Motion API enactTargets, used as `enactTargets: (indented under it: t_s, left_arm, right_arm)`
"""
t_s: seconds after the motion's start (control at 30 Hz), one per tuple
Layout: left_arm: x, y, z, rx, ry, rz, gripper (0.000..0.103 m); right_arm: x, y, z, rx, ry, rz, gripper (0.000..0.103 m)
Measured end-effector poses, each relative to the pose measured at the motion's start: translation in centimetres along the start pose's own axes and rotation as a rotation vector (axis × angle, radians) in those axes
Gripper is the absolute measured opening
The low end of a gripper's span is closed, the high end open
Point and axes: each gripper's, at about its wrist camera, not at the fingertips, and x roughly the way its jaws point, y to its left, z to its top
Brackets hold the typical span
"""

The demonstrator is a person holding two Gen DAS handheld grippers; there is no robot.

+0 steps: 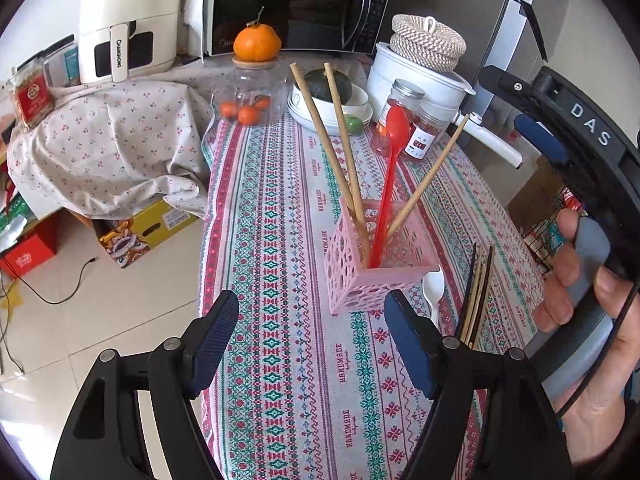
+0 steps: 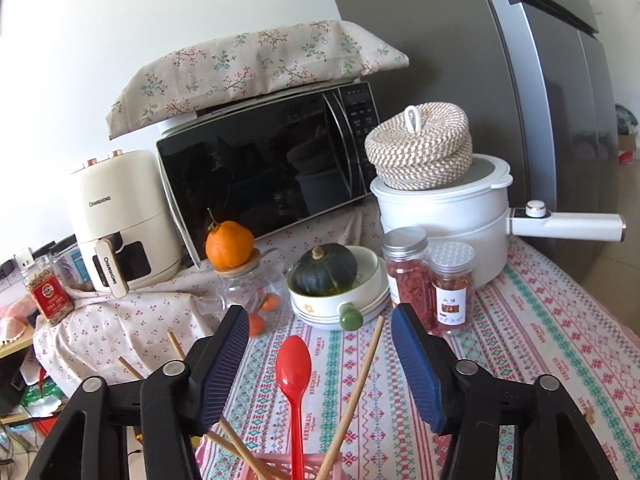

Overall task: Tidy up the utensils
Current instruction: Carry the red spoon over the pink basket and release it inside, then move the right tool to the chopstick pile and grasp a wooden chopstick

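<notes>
Left gripper [image 1: 310,344] is held low before the pink holder [image 1: 376,264], jaws spread, empty. Right gripper [image 2: 320,364] is poised above the red spoon [image 2: 294,384], jaws likewise apart.

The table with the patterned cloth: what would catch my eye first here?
Probably the red spoon, standing upright with three wooden chopsticks in a pink holder in the middle of the tablecloth. Next, the big orange perched on a glass jar in front of the microwave. A white spoon and more chopsticks lie flat just right of the holder, while both grippers, left and right, are open and empty.
</notes>
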Motion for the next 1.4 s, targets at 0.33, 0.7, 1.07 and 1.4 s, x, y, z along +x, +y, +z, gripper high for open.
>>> enactTargets:
  t_s: [0.33, 0.7, 1.07, 1.4]
  left_arm:
    - [-0.2, -2.7, -0.4, 0.051, -0.008, 0.013, 0.090]
    - [0.5, -6.9, -1.0, 0.117, 0.000, 0.011, 0.100]
    - [3.4, -11.5, -1.8, 0.188, 0.107, -0.032, 0.101]
    - [5.5, -13.1, -1.8, 0.201, 0.173, -0.031, 0.101]
  right_arm:
    - [-3.1, -4.1, 0.9, -0.024, 0.087, -0.015, 0.093]
    - [-4.2, -9.6, 0.4, -0.068, 0.187, -0.104, 0.102]
    - [-1.4, -16.9, -2.8, 0.010, 0.517, -0.260, 0.102]
    - [1.6, -21.2, -8.0, 0.051, 0.799, -0.320, 0.102]
